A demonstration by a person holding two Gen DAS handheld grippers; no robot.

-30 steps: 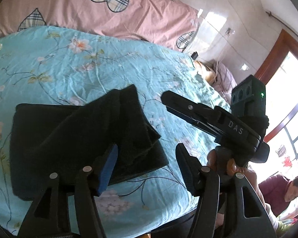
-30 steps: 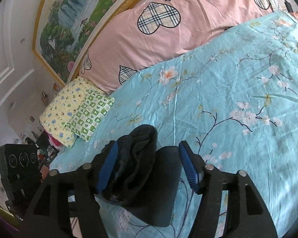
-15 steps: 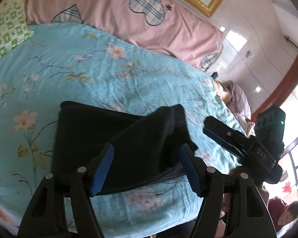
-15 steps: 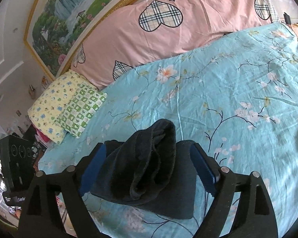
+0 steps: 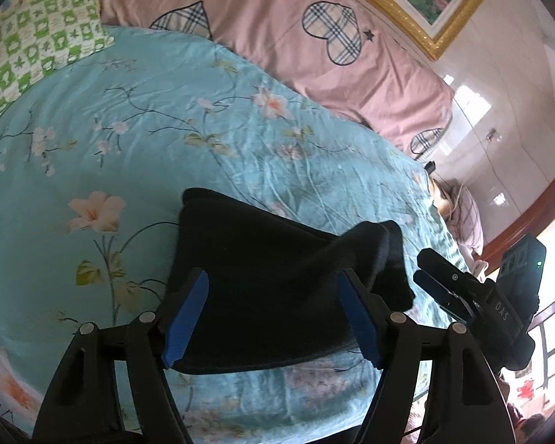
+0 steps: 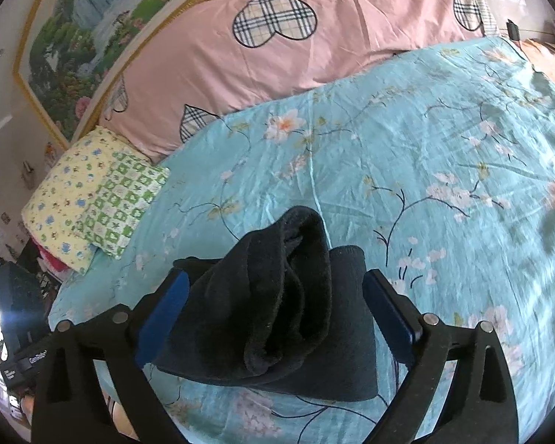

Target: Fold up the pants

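Black pants (image 5: pixel 262 259) lie folded on the turquoise floral bedsheet (image 5: pixel 148 140), near its front edge. One end is rumpled into a raised hump (image 6: pixel 292 281) on top of the flat layer. My left gripper (image 5: pixel 272 318) hovers over the near edge of the pants; its jaws are opening and its blue pads (image 5: pixel 187 314) stand clear of the cloth. My right gripper (image 6: pixel 275 318) faces the humped end. Its jaws are opening too, with the cloth between the wide-set pads (image 6: pixel 388 314) but not pressed. In the left wrist view the right gripper (image 5: pixel 427 270) shows beside the pants' right end.
A pink quilt with plaid hearts (image 6: pixel 277 37) lies along the bed's far side under a gold-framed painting (image 6: pixel 92 26). Green and yellow patterned pillows (image 6: pixel 103 199) sit at the far left corner. Another pillow (image 5: pixel 458 211) lies beyond the bed's right edge. The bed edge runs just below the pants.
Both grippers have spread their jaws wider, and the right one has let go of the pants' humped end. The left gripper has swung across and now faces the pants' middle.
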